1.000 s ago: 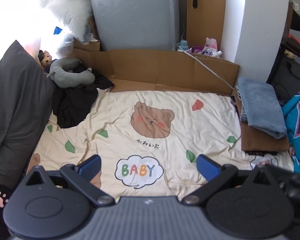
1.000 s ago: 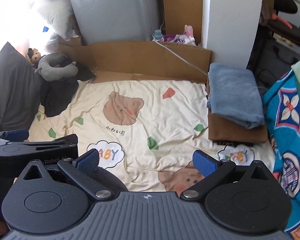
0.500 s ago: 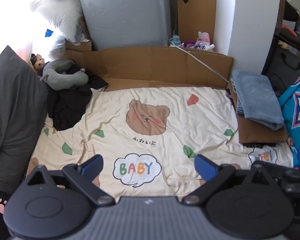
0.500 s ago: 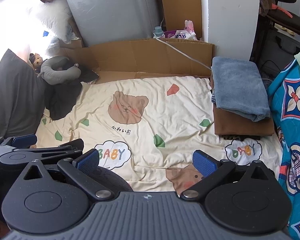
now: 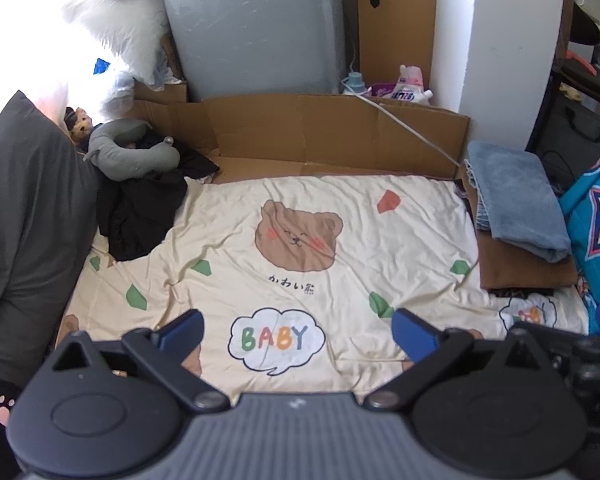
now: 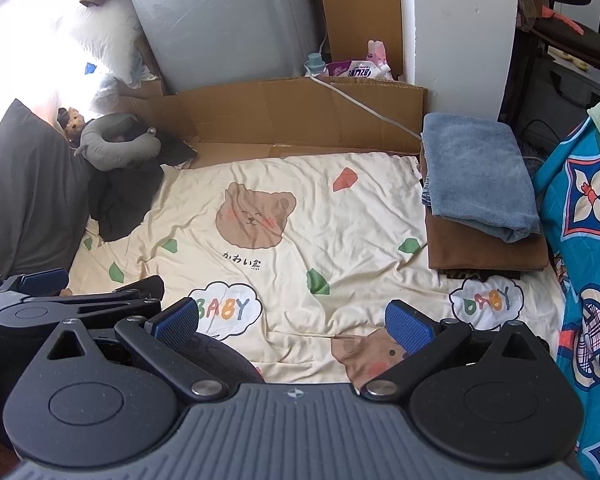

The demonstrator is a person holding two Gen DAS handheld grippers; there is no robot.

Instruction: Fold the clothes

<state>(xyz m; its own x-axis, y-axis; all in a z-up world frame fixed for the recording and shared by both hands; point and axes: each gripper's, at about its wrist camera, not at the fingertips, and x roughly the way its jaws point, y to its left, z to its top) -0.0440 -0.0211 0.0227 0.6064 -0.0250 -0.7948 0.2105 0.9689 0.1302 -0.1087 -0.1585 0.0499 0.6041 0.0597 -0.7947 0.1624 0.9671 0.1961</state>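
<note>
1. Nearest, the left claw (image 5: pixel 296 326) and the right claw (image 6: pixel 292 322) hang side by side above the near edge of a bed, each with its blue fingers spread wide apart and holding nothing.
2. Beyond them a cream bedsheet (image 5: pixel 228 240) printed with bears lies bare in the middle.
3. At the right edge sits a folded stack (image 6: pixel 484 240): a blue towel (image 6: pixel 476 172) on top of a brown garment (image 6: pixel 488 254), so part of the folding looks done.
4. At the far left a crumpled black garment (image 5: pixel 140 216) lies unfolded beside a grey neck pillow (image 5: pixel 132 156); it is likely next.
</note>
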